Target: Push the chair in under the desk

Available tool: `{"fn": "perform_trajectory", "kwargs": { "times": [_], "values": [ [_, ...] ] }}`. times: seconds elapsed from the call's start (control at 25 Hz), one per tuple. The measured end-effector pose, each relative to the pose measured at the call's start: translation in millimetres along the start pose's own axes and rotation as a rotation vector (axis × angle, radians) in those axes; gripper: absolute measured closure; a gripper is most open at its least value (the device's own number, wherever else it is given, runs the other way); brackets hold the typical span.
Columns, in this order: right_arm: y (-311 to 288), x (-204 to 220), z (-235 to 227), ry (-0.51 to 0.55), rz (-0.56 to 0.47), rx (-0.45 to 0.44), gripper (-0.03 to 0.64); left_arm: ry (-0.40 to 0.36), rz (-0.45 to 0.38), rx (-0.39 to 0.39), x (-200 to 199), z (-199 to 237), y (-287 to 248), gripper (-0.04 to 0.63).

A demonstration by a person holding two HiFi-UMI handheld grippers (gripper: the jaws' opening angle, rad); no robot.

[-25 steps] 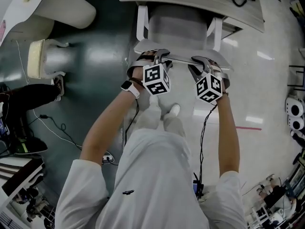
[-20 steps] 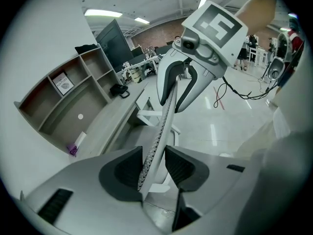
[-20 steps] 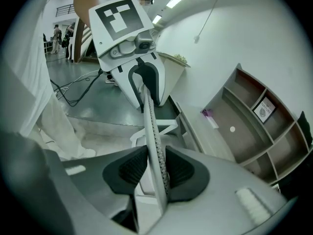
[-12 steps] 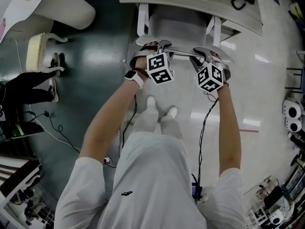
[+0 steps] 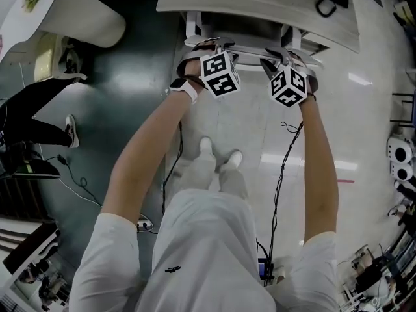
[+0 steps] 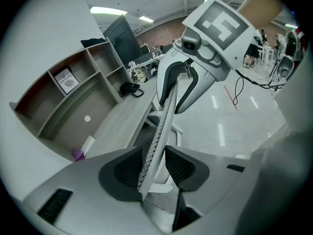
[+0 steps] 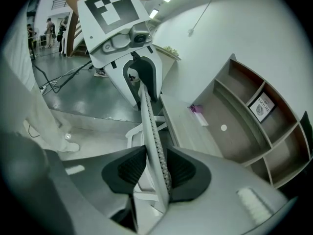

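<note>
- We note the left gripper (image 6: 153, 164): jaws spread, loosely astride the chair (image 5: 250, 47) backrest.
- The chair seat sits mostly beneath the desk (image 5: 260, 2) front edge.
- The right gripper (image 7: 155, 168): jaws just opening, backrest between them.
- We judge the push nearly done; next, let go and lift clear.

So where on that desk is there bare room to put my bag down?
The grey wooden desk top is bare along its middle, between the small purple roll at one end and the black bag further along. The front edge is crowded where the white perforated-back chair sits.
</note>
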State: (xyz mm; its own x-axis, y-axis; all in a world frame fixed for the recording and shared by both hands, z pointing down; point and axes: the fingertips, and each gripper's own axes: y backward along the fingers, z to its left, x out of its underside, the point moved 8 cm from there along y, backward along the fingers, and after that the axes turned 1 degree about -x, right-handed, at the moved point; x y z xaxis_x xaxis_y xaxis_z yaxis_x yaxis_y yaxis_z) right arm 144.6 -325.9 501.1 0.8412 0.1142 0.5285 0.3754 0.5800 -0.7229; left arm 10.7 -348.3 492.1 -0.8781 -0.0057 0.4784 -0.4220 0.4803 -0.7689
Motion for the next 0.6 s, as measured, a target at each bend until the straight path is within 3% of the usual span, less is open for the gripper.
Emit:
{"fn": "perform_trajectory", "kwargs": {
  "times": [0.6],
  "values": [
    [-48,-4,-66,0.05,0.022,0.15,0.448,-0.046,-0.004,-0.043,-14,71,-40,0.44]
  ]
}}
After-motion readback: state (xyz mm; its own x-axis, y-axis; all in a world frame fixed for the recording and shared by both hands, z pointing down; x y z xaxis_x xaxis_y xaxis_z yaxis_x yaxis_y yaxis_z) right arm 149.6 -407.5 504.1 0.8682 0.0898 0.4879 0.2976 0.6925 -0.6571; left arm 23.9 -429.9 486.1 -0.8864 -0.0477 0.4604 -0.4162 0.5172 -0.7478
